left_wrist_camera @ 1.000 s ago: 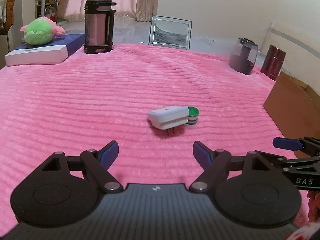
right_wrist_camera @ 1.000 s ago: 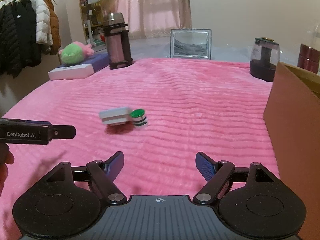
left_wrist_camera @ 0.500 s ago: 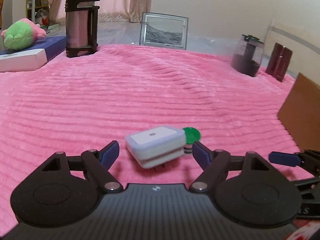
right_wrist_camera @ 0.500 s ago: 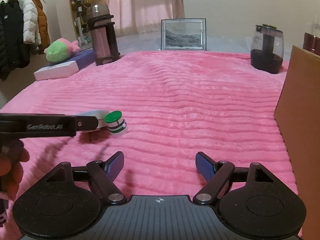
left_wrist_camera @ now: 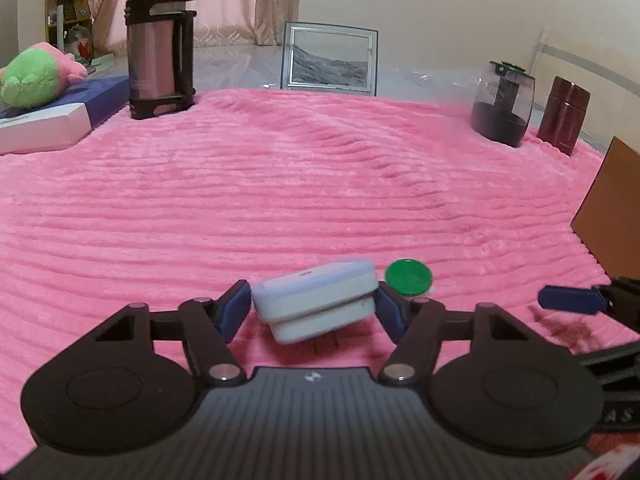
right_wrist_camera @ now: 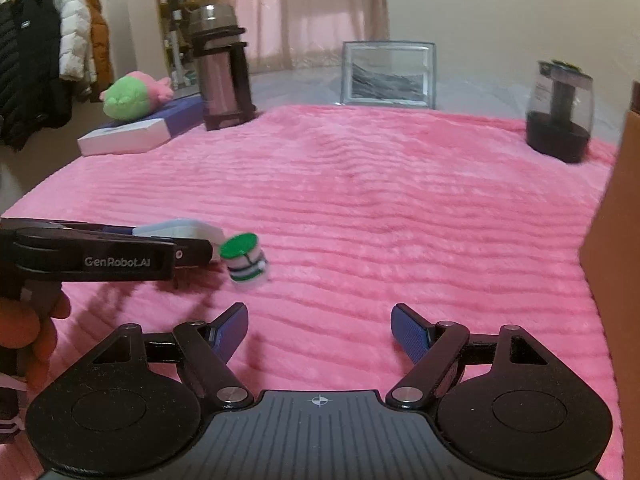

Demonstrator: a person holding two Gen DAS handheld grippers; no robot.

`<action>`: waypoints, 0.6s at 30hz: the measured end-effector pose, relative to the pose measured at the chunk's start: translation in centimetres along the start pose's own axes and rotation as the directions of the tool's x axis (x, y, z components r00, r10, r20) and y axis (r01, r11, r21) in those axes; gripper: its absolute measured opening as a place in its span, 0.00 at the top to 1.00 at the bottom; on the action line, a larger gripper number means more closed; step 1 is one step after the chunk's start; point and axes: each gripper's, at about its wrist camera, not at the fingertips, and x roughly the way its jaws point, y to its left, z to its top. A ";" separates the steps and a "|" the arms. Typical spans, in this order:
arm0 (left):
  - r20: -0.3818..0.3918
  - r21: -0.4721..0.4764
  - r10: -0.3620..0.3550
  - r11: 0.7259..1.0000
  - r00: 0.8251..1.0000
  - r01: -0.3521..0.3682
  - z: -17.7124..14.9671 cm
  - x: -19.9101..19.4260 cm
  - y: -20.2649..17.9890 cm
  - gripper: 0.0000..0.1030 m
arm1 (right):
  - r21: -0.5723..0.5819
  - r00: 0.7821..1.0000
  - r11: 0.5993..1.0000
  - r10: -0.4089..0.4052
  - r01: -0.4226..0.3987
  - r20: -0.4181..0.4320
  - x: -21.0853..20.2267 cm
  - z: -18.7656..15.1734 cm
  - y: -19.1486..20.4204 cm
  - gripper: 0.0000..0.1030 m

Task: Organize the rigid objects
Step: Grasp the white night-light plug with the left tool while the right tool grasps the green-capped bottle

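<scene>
Centrally, on the pink blanket (left_wrist_camera: pixel 280 184): a white charger (left_wrist_camera: pixel 316 300), lying between the blue pads of the left gripper (left_wrist_camera: pixel 310 306). Its jaws are closing; both pads look to be touching the charger's sides, though blur makes firm pressure hard to confirm. Just beside the charger, to its right: a small jar (right_wrist_camera: pixel 245 258) with a green lid and green-and-white bands, standing slightly tilted on the blanket. Right gripper (right_wrist_camera: pixel 319 330): jaws wide, nothing between them, hovering over bare blanket near the jar. Right edge: a brown cardboard box (right_wrist_camera: pixel 612 240). Far edge, left to right: a plush toy (left_wrist_camera: pixel 36 74) on flat boxes (left_wrist_camera: pixel 52 124), a steel flask (left_wrist_camera: pixel 160 40), a framed picture (left_wrist_camera: pixel 330 60), a dark glass pot (left_wrist_camera: pixel 502 106), a maroon canister (left_wrist_camera: pixel 562 116).
</scene>
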 end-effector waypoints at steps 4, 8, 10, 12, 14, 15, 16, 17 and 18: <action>-0.002 0.022 0.006 1.000 1.000 -0.006 -0.3 -1.6 1.4 0.41 | -0.056 0.999 0.998 0.039 -0.039 0.015 0.9 0.8 1.2 0.28; -0.001 0.038 0.006 0.999 1.000 -0.006 -1.0 -3.2 2.8 0.41 | -0.132 0.996 0.988 0.085 -0.083 0.007 2.7 1.5 2.7 0.39; 0.002 0.032 -0.004 0.999 1.000 0.004 -1.5 -3.7 3.4 0.41 | -0.156 0.995 0.983 0.097 -0.095 0.001 3.7 1.6 3.3 0.44; 0.008 0.026 -0.019 0.999 1.000 0.019 -1.9 -4.0 3.7 0.40 | -0.167 0.995 0.981 0.095 -0.095 -0.006 4.6 1.8 3.6 0.52; 0.008 0.029 -0.037 0.999 0.999 0.037 -2.4 -4.0 4.0 0.40 | -0.171 0.995 0.981 0.095 -0.097 -0.015 5.5 1.9 3.8 0.58; 0.006 0.035 -0.034 0.999 0.999 0.034 -2.6 -4.0 3.9 0.40 | -0.176 0.995 0.980 0.094 -0.096 -0.018 5.9 2.0 3.8 0.60; 0.008 0.041 -0.033 0.999 0.999 0.033 -2.7 -3.9 3.9 0.40 | -0.185 0.996 0.978 0.092 -0.095 -0.020 6.1 2.0 3.9 0.63; 0.010 0.042 -0.033 0.999 0.999 0.032 -2.8 -3.9 3.8 0.40 | -0.196 0.995 0.976 0.093 -0.096 -0.025 6.2 1.9 3.9 0.66; 0.012 0.041 -0.030 0.999 0.999 0.030 -2.8 -3.9 3.7 0.40 | -0.203 0.995 0.974 0.094 -0.097 -0.025 6.2 1.9 3.9 0.74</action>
